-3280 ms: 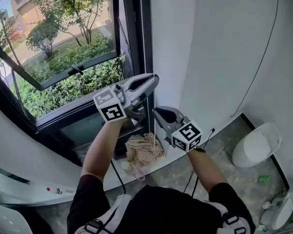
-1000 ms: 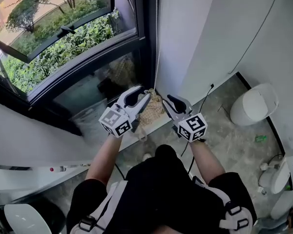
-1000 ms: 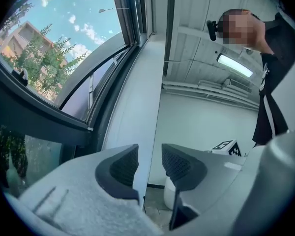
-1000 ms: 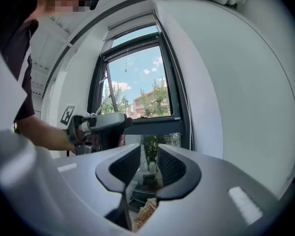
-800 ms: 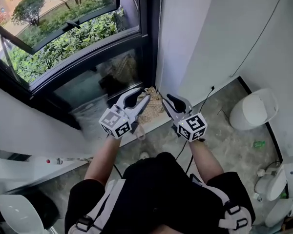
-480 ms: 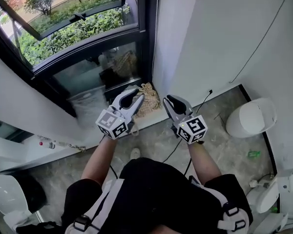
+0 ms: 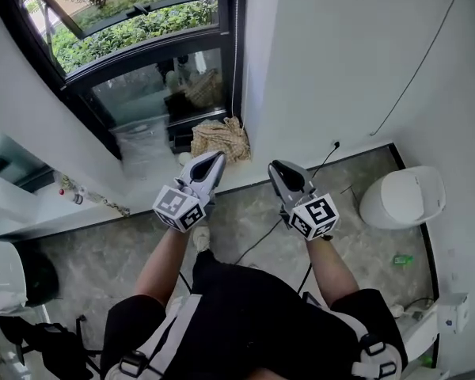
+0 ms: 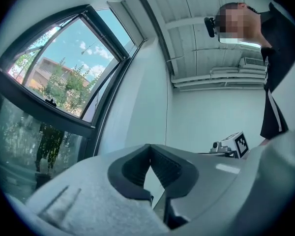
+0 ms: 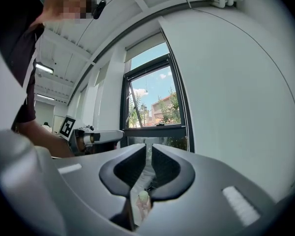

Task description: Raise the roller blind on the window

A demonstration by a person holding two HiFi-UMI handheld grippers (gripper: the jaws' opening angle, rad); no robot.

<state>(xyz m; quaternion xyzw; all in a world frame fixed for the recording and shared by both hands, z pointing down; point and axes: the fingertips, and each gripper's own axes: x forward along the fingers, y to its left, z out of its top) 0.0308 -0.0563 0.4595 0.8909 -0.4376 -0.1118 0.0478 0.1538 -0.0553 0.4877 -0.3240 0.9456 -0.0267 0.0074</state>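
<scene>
1. At 11 o'clock in the head view, the window (image 7: 131,26) is set in a dark frame, and greenery is seen through the glass.
2. The roller blind (image 9: 144,47) is seen in the right gripper view as a pale band across the top of the window opening, at 12 o'clock above the jaws. The panes below it are uncovered.
3. The bead cord (image 7: 236,50) is hung down the frame's right-hand edge, at 12 o'clock from the left gripper (image 7: 213,159). It is touched by neither gripper.
4. The left gripper is held above the floor, at 9 o'clock from the right gripper (image 7: 279,168) and well apart from the cord. Its jaws have just been closing and are brought fully together, with nothing between them.
5. The right gripper's jaws have just been closing. A narrow slit is left between the pads, and nothing is gripped.
6. A woven bundle (image 7: 219,138) is laid on the low sill at 12 o'clock from the left gripper, near the cord's lower end.
7. A white bin (image 7: 401,197) is stood on the floor at 3 o'clock from the right gripper, near the wall.
</scene>
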